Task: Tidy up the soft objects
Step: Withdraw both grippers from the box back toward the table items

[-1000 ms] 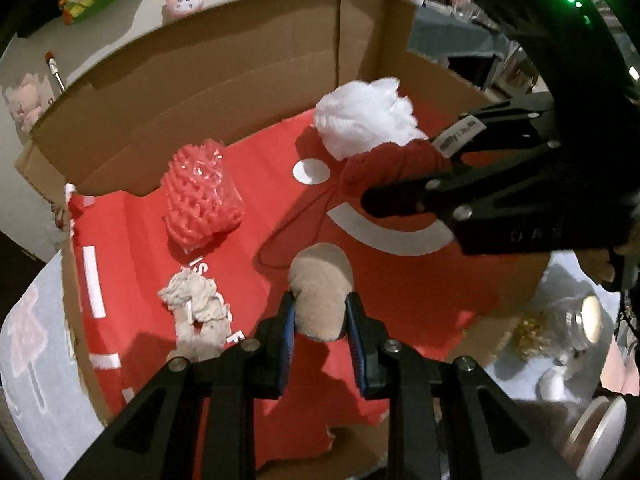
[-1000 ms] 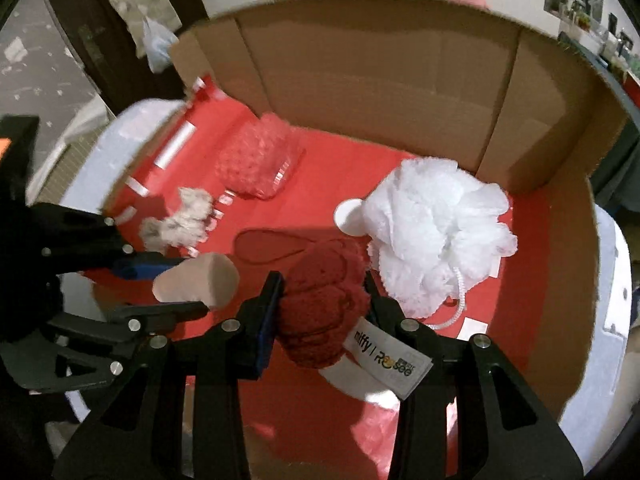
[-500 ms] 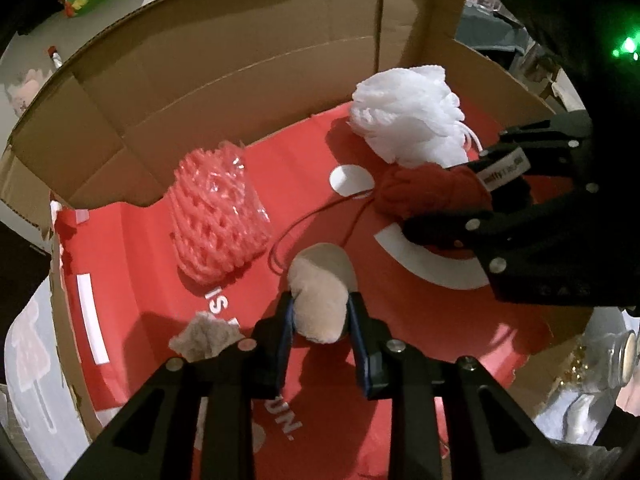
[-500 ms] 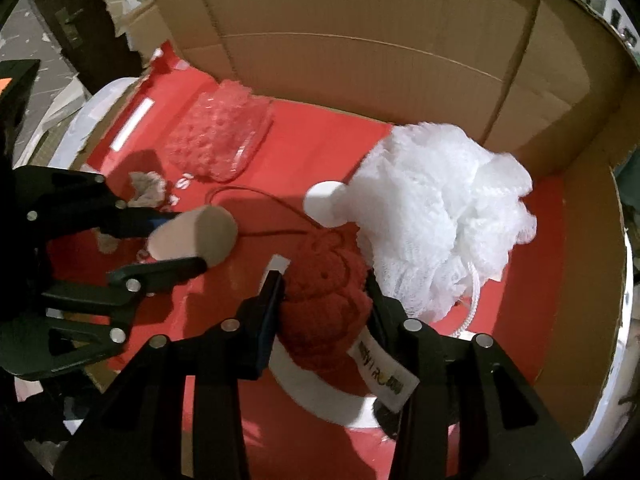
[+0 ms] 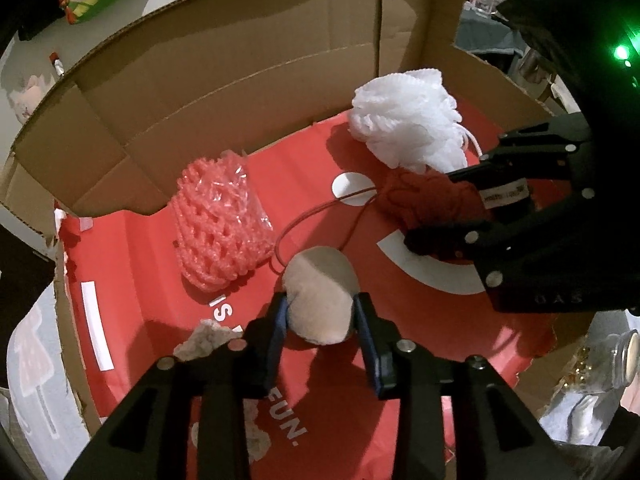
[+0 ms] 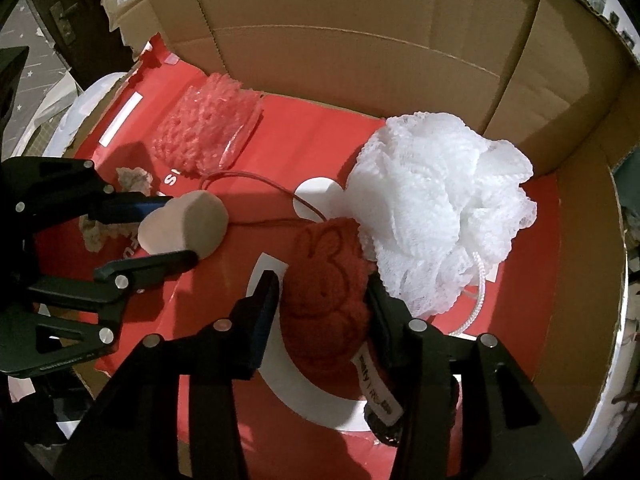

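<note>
Vs 1 s ago: both grippers lower in box (image 5: pixel 224 80). L gripper (image 5: pixel 320 316) jaws opening, beige sponge (image 5: pixel 320 300) between; R gripper (image 6: pixel 322 300) jaws opening, red knit toy (image 6: pixel 326 280) between. Ahead: 1 white pouf (image 6: pixel 440 216), 1 pink net (image 5: pixel 220 220); 1 rag (image 5: pixel 204 340) left of L.

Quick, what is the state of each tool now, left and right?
Left tool: opening, beige sponge between its pads, grip loosening.
Right tool: opening, red knitted toy between its pads, contact uncertain.
</note>
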